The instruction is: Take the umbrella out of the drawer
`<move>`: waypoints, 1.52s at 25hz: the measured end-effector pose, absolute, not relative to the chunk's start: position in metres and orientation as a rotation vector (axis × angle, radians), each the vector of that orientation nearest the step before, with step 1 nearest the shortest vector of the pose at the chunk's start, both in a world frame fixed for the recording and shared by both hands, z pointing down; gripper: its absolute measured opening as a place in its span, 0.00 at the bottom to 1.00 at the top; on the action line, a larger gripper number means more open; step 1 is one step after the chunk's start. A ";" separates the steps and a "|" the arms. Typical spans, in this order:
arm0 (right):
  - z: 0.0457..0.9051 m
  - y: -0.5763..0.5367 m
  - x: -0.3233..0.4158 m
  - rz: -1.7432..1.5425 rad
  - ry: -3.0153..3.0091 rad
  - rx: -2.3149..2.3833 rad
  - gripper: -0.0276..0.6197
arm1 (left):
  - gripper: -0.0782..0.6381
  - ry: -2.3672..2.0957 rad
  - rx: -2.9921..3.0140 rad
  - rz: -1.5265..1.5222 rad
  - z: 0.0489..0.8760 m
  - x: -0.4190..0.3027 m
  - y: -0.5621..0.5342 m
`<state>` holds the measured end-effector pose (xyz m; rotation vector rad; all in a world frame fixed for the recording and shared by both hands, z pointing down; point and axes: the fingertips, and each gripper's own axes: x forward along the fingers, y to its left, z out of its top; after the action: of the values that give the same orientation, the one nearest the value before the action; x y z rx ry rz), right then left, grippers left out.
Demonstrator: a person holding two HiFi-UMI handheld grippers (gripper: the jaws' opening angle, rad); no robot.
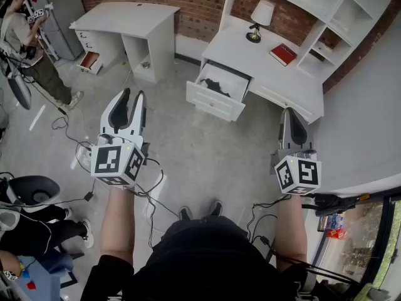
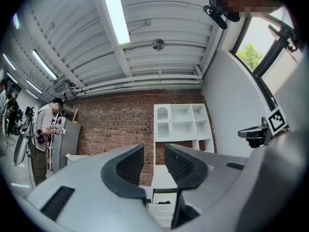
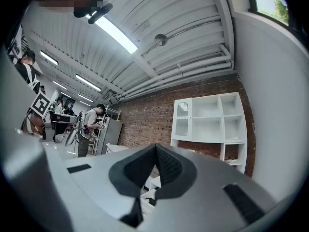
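A white desk (image 1: 269, 64) stands ahead with its left drawer (image 1: 216, 99) pulled out. A dark umbrella (image 1: 215, 86) lies inside it, also glimpsed as the umbrella (image 2: 163, 202) below the jaws in the left gripper view. My left gripper (image 1: 131, 96) hangs over the floor, well short of the drawer, open with nothing between its fingers (image 2: 126, 167). My right gripper (image 1: 289, 113) is held near the desk's front right corner, shut and empty; its pads (image 3: 166, 167) meet at the tip.
A white shelf unit (image 1: 326, 17) rises behind the desk, which bears a lamp (image 1: 259, 19) and a red book (image 1: 283, 54). A second white desk (image 1: 128, 30) stands at the left. A person (image 1: 31, 49) stands far left. Cables (image 1: 81, 149) trail over the floor.
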<state>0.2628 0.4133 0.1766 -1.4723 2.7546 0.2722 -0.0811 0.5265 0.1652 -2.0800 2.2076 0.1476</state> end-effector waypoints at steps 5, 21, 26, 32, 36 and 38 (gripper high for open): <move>0.179 0.407 0.263 0.275 2.763 -1.453 0.04 | 0.29 2.213 -2.083 0.129 0.169 -0.077 0.520; 0.209 0.340 0.342 0.090 2.761 -1.374 0.11 | 0.29 2.328 -2.082 0.122 0.186 -0.017 0.470; 0.223 0.312 0.366 0.038 2.772 -1.319 0.13 | 0.29 2.354 -2.092 0.065 0.202 0.017 0.451; 0.228 0.285 0.374 0.013 2.784 -1.270 0.13 | 0.29 2.391 -2.069 0.023 0.211 0.035 0.442; 0.230 0.271 0.361 0.005 2.801 -1.241 0.13 | 0.29 2.415 -2.050 0.009 0.213 0.026 0.435; 0.232 0.263 0.352 0.005 2.813 -1.237 0.13 | 0.29 2.423 -2.043 0.016 0.215 0.017 0.428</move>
<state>0.3519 0.2625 0.2322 -1.2367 2.8126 0.0053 0.0175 0.4283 0.2147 -2.0433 2.4232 0.0161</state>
